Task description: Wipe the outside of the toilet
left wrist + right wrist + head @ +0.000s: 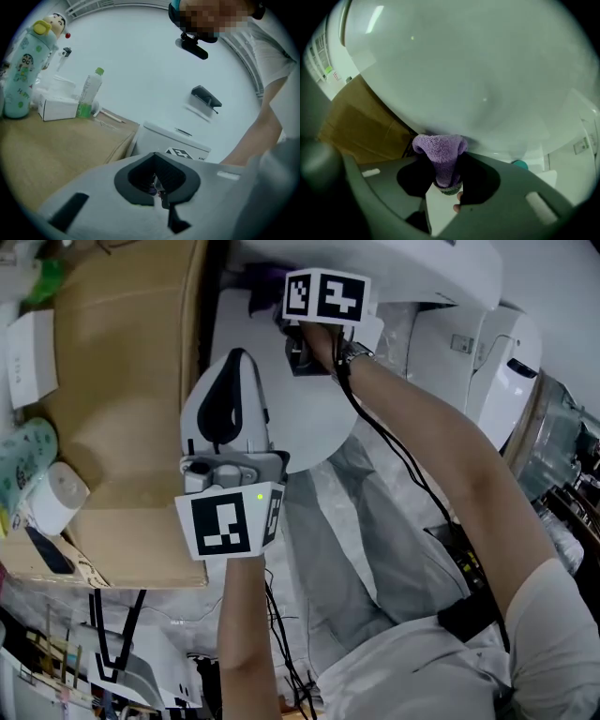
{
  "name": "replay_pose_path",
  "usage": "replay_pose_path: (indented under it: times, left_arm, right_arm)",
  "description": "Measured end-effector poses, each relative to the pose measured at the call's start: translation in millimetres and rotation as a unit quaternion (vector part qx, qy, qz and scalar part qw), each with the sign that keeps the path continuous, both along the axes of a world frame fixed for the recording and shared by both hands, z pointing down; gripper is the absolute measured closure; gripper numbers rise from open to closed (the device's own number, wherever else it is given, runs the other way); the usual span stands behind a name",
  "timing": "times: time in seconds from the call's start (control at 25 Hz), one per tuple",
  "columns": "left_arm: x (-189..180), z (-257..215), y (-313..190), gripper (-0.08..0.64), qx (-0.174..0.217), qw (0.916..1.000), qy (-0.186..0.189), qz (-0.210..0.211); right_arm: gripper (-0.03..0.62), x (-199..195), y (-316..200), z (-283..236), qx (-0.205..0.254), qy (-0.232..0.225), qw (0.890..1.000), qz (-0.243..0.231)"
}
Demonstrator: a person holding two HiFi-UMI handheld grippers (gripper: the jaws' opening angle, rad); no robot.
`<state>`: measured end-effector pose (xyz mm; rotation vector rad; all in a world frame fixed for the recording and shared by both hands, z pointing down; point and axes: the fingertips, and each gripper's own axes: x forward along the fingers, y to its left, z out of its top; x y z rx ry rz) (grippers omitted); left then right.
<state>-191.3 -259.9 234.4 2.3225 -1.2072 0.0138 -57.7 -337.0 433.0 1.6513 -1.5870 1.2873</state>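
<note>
- The right gripper view is the only one that really shows the grip. The right gripper has its fingers clamped on a purple cloth, with the cloth bunched up past the tips.
- In the head view the marker cube sits in front of that spot, so you mostly get the cube and the person's forearm reaching in.
- The cloth sits right between the right fingers, and its far end is pressed against the curved outside of the toilet. The toilet fills most of that view above the jaws.
- The left gripper has its fingers together with nothing in them. It's held apart from the cloth, nearer the person, next to a cardboard box.
- Only the left gripper view shows what's on top of the box: a cartoon-print bottle, a clear bottle with a green cap and a small white carton.
- Textures: the cloth is fuzzy terry, soft and lumpy. The toilet is smooth, glossy white and rounded. The box is matte brown with flat sides.
</note>
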Motion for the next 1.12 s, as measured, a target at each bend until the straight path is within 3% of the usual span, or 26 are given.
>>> replay_pose_path:
  times: [0.32,0.88,1.12]
  left_arm:
    - [29.1,-9.4,18.1,0.554,0.002,1.0000,-0.004,-0.008]
    - [115.9,-19.8,64.5,0.554,-0.002,0.9999,-0.015,-0.004]
    - [133.9,-26.1,71.0,0.554,0.006,0.9991,-0.017,-0.039]
  right_arm:
    - [0.454,63.5,34.1,-6.6,-0.012,0.011,1.000,0.007]
    - [0.453,224.5,107.2,-0.1,-0.037,0.072,0.996,0.022]
    - [0.457,308.6,121.5,-12.7,-0.023,0.105,0.991,0.078]
